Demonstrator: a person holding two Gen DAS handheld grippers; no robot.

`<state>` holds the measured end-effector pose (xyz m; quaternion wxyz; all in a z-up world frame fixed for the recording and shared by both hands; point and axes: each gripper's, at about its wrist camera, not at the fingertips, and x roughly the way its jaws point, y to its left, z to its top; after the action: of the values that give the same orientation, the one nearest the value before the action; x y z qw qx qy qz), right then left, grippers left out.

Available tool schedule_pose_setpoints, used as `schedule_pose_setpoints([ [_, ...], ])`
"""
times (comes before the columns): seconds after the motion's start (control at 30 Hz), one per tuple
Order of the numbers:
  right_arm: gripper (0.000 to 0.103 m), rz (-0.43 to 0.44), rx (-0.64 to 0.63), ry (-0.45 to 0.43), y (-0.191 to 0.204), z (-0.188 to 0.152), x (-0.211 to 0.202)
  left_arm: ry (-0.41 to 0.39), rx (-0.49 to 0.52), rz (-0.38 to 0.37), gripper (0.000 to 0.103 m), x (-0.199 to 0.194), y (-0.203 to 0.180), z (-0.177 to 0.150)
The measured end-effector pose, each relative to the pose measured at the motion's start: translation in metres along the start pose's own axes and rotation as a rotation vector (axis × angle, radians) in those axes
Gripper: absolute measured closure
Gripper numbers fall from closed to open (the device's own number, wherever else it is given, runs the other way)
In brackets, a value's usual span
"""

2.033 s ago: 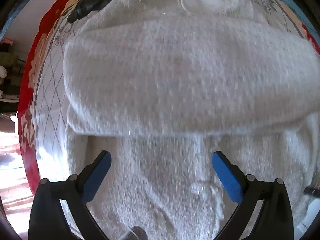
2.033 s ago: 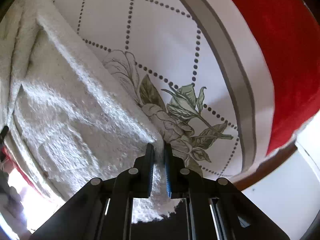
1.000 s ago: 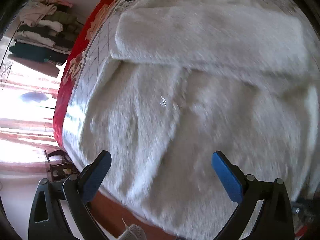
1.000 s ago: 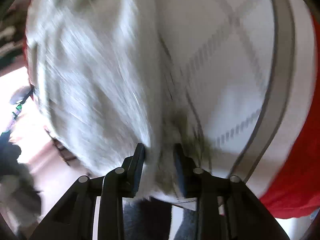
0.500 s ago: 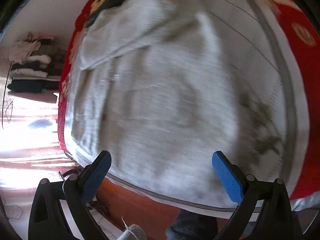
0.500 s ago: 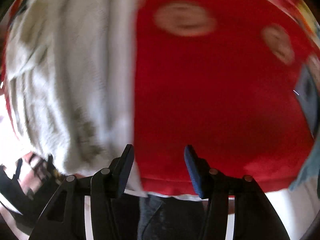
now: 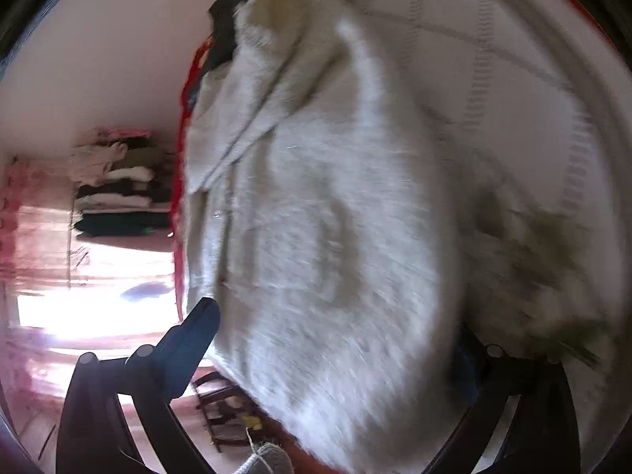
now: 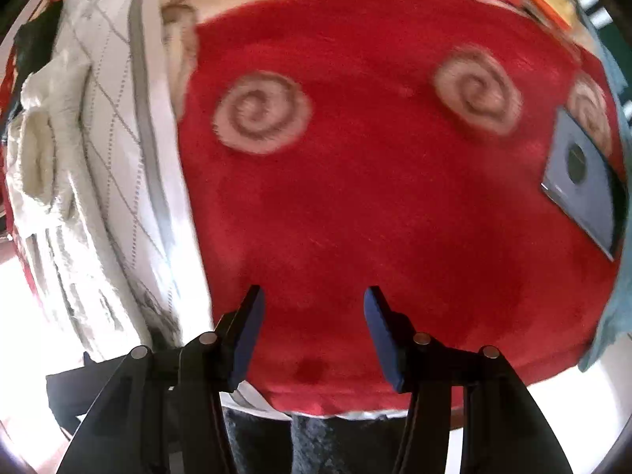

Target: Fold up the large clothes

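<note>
While the left-wrist view is smeared by motion blur, the white knitted garment (image 7: 316, 237) is seen to fill most of it, spread on a white quilted bedspread (image 7: 493, 59) with a dotted diamond pattern. The left gripper (image 7: 335, 339) is held with its jaws wide apart: one blue pad (image 7: 197, 328) is shown clear at 8 o'clock, past the garment's edge, and the other is half hidden at 4 o'clock behind the fabric. Nothing is gripped between them as far as can be judged; whether the fabric is touched by the hidden pad cannot be told. A folded-over part of the garment is seen toward 11 o'clock, with a dark piece of cloth (image 7: 223, 35) just beyond it. A stack of folded clothes (image 7: 118, 185) is visible at 9 o'clock, well apart from the bed, against a pale wall.

From the right-wrist view, the right gripper (image 8: 314, 316) is seen with its jaws open at a moderate width and nothing between them. A red blanket (image 8: 375, 217) with pale spiral motifs lies beneath and beyond it, filling the centre of the picture. The white garment (image 8: 43, 126) is found at 9 o'clock in this view, bunched on the quilted bedspread (image 8: 114, 91), well apart from the right gripper. A grey-blue flat object (image 8: 580, 193) with a dark round spot is seen resting on the red blanket at 3 o'clock. A dark grey fabric (image 8: 316, 446) is seen at 6 o'clock below the blanket's edge.
</note>
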<state>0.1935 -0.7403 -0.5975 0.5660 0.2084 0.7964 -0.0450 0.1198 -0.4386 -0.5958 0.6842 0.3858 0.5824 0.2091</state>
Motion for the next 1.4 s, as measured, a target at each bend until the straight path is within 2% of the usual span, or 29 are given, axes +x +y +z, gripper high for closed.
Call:
schedule_pose_setpoints([
  [0.17,0.049,0.053,-0.009,-0.006,0.030,0.013,0.024,0.054,-0.043,0.051,0.000,0.029,0.023,0.016],
  [0.23,0.049,0.089,-0.022,-0.012,0.044,0.017,0.027,0.076,-0.071,0.040,0.000,0.036,0.034,0.019],
  [0.37,0.049,0.237,-0.087,-0.041,0.070,0.033,0.025,0.107,-0.128,-0.013,0.004,0.037,0.054,0.023],
  [0.43,0.044,0.341,-0.148,-0.047,0.090,0.045,0.032,0.119,-0.146,-0.042,0.012,0.036,0.061,0.025],
  [0.5,0.040,0.478,-0.185,-0.034,0.107,0.060,0.039,0.122,-0.162,-0.065,0.026,0.040,0.070,0.025],
  [0.53,0.036,0.546,-0.193,-0.024,0.117,0.065,0.043,0.125,-0.167,-0.076,0.028,0.041,0.074,0.025],
  [0.57,0.034,0.593,-0.198,-0.018,0.125,0.071,0.041,0.134,-0.175,-0.103,0.035,0.043,0.078,0.026],
  [0.63,0.030,0.662,-0.205,-0.017,0.153,0.075,0.052,0.139,-0.173,-0.136,0.049,0.045,0.081,0.028],
  [0.7,0.027,0.732,-0.214,-0.031,0.168,0.083,0.049,0.140,-0.176,-0.174,0.071,0.044,0.085,0.031],
  [0.77,0.027,0.795,-0.235,-0.034,0.197,0.085,0.055,0.137,-0.178,-0.200,0.081,0.044,0.087,0.034],
  [0.83,0.025,0.843,-0.251,-0.050,0.220,0.091,0.057,0.138,-0.174,-0.207,0.082,0.043,0.086,0.037],
  [0.87,0.024,0.853,-0.248,-0.051,0.216,0.100,0.050,0.137,-0.169,-0.207,0.082,0.045,0.085,0.038],
  [0.93,0.018,0.845,-0.237,-0.065,0.231,0.109,0.058,0.135,-0.155,-0.199,0.082,0.046,0.084,0.040],
  [1.03,0.014,0.732,-0.243,-0.040,0.251,0.124,0.080,0.135,-0.144,-0.200,0.082,0.052,0.087,0.043],
  [1.1,0.014,0.742,-0.224,-0.010,0.257,0.133,0.094,0.138,-0.142,-0.212,0.082,0.053,0.089,0.044],
  [1.2,0.013,0.816,-0.204,0.021,0.268,0.140,0.097,0.140,-0.140,-0.231,0.082,0.053,0.091,0.045],
  [1.3,0.013,0.832,-0.194,0.096,0.291,0.146,0.118,0.135,-0.134,-0.249,0.082,0.051,0.093,0.043],
  [1.33,0.016,0.837,-0.180,0.122,0.291,0.146,0.118,0.133,-0.137,-0.265,0.082,0.050,0.096,0.042],
  [1.4,0.052,0.825,-0.121,0.130,0.287,0.147,0.113,0.125,-0.154,-0.291,0.084,0.048,0.105,0.039],
])
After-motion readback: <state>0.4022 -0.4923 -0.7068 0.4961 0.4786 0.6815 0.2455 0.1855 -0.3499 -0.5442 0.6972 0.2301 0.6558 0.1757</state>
